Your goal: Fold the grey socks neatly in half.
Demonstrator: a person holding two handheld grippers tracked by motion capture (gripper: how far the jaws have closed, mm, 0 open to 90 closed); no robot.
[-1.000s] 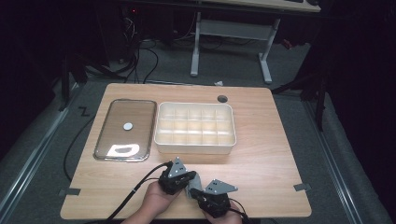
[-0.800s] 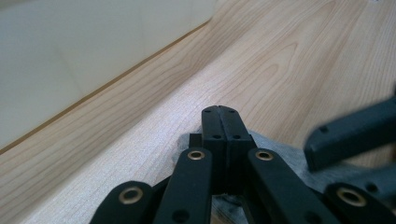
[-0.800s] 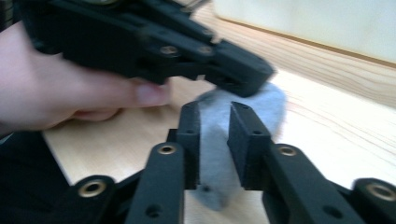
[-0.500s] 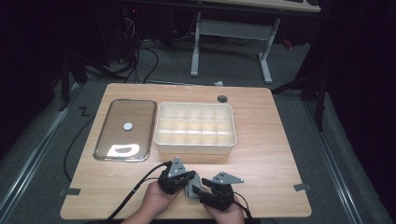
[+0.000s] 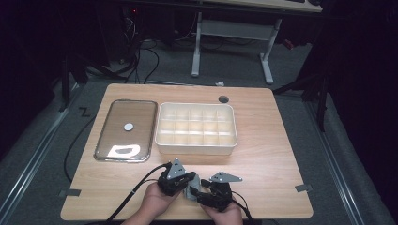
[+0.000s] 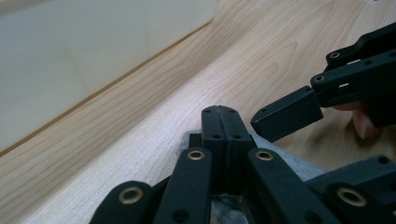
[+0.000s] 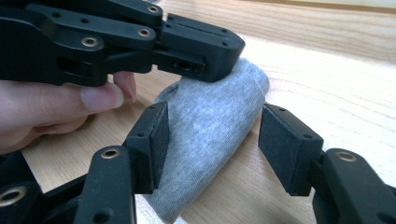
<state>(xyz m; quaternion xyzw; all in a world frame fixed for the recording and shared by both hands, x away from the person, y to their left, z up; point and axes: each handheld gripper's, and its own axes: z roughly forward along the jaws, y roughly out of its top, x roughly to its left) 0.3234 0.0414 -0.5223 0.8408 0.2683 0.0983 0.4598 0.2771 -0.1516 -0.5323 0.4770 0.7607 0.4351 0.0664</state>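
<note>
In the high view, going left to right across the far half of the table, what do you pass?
Glass lid with its round white knob → cream compartment box → bare wooden table.

Grey cloth (image 7: 210, 135); cream tray (image 5: 197, 146); wood table (image 5: 263, 164).

Dark rm – grey carpet (image 5: 56, 140), white-legged desk (image 5: 232, 33) behind.

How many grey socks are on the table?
1 that I can see. The grey sock lies near the front edge of the table, pinched by the left gripper, between the right gripper's open jaws. Another may be hidden underneath.
</note>
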